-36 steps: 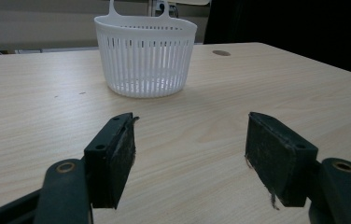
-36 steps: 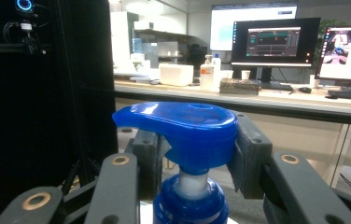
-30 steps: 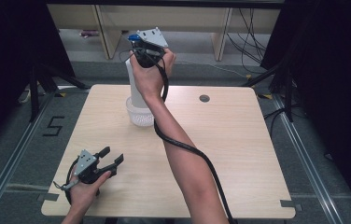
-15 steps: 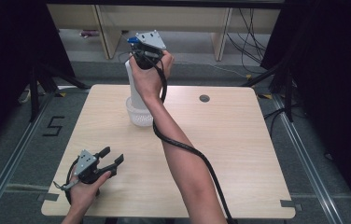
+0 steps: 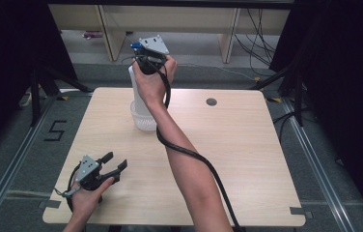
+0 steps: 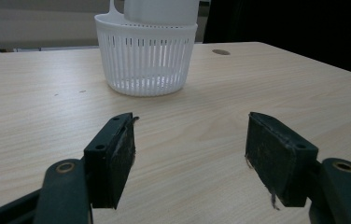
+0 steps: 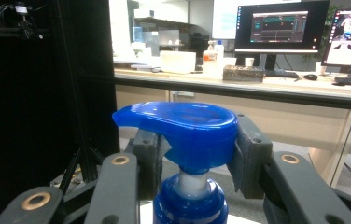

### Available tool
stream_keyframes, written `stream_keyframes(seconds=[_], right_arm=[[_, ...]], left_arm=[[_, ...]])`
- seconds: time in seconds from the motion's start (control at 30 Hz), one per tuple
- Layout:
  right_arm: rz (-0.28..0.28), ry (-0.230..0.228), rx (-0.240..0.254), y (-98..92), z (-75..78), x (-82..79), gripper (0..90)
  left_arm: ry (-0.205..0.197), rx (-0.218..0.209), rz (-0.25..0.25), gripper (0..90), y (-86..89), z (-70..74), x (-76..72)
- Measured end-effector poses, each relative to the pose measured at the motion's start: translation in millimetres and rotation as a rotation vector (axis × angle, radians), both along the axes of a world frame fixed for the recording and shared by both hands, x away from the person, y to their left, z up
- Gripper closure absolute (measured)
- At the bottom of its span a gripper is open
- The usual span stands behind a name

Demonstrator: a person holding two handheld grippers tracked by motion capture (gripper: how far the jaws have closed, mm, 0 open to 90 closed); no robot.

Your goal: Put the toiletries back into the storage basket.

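A white pump bottle (image 5: 134,86) with a blue pump head (image 7: 183,133) stands in a white slotted basket (image 5: 143,121) at the back of the table. My right gripper (image 5: 141,50) is at the bottle's top, its pads pressed on both sides of the blue pump head, as the right gripper view shows (image 7: 191,144). My left gripper (image 5: 114,163) rests low over the table's front left, jaws open with nothing between them. From the left gripper view (image 6: 190,156), the basket (image 6: 145,60) and the bottle's white body (image 6: 162,10) stand straight ahead, well beyond the fingertips.
The light wooden table (image 5: 247,145) has a small round hole (image 5: 211,102) at its back right. A black cable (image 5: 189,154) trails along the right forearm. Shelving and floor cables lie behind the table; desks with monitors (image 7: 281,23) stand far off.
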State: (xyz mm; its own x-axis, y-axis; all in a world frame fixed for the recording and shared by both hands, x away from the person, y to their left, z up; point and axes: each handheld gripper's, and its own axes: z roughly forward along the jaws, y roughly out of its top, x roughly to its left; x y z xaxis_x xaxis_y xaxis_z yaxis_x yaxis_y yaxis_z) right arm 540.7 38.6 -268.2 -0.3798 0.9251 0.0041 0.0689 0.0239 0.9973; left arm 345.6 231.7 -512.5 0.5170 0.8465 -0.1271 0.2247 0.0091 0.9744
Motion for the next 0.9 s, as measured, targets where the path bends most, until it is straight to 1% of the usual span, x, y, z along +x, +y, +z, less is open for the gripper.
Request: stream_keyframes(seconds=[0.07,0.1,0.2,0.23,0.33,0.37,0.47,0.5,0.53,0.6,0.63,0.67,0.7,0.87,0.9], right_arm=[[-0.001,0.009,0.008,1.0,-1.4,0.6,60.2],[-0.004,0.014,0.008,1.2,-2.6,1.1,60.2],[-0.009,0.010,0.003,0.9,-3.7,2.0,60.1],[-0.007,0.006,-0.011,0.9,-4.8,2.8,60.2],[-0.003,0.015,-0.006,2.5,-6.1,2.9,60.2],[-0.008,0.010,-0.015,2.3,-6.8,3.5,60.2],[-0.004,0.016,-0.017,3.1,-8.7,4.4,60.2],[-0.005,0.018,-0.011,3.8,-9.8,4.7,60.2],[-0.007,0.022,-0.017,3.8,-10.7,4.5,60.2],[-0.006,0.016,-0.022,4.2,-13.0,5.5,60.2],[-0.004,0.034,-0.011,4.8,-14.1,4.9,60.2],[-0.002,0.029,-0.025,4.4,-16.8,5.9,60.2],[-0.005,0.039,-0.021,4.6,-17.9,5.6,60.2],[-0.006,0.049,-0.029,4.0,-24.5,7.2,60.2],[-0.006,0.057,-0.026,4.1,-27.2,7.3,60.1]], left_arm=[[-0.001,-0.001,-0.001,32.4,-0.3,0.0,-0.1],[0.029,0.020,0.015,32.4,0.7,0.9,-2.7],[0.029,0.018,0.014,32.4,0.6,0.6,-2.4],[0.029,0.019,0.015,32.4,0.6,0.5,-2.0],[0.030,0.019,0.015,32.4,0.7,0.7,-2.2],[0.030,0.019,0.014,32.4,0.8,0.7,-2.2],[0.030,0.019,0.014,32.3,1.1,0.5,-2.1],[0.030,0.021,0.015,32.4,1.2,0.5,-1.9],[0.029,0.019,0.016,32.3,1.3,0.5,-1.9],[0.030,0.019,0.014,32.3,1.4,0.6,-2.2],[0.030,0.020,0.013,32.3,1.5,0.7,-2.2],[0.026,0.018,0.010,32.3,1.5,0.6,-2.0],[0.026,0.018,0.010,32.3,1.5,0.6,-2.0],[0.026,0.021,0.012,32.3,1.2,0.4,-1.9],[0.029,0.019,0.013,32.3,0.9,0.2,-2.0]])
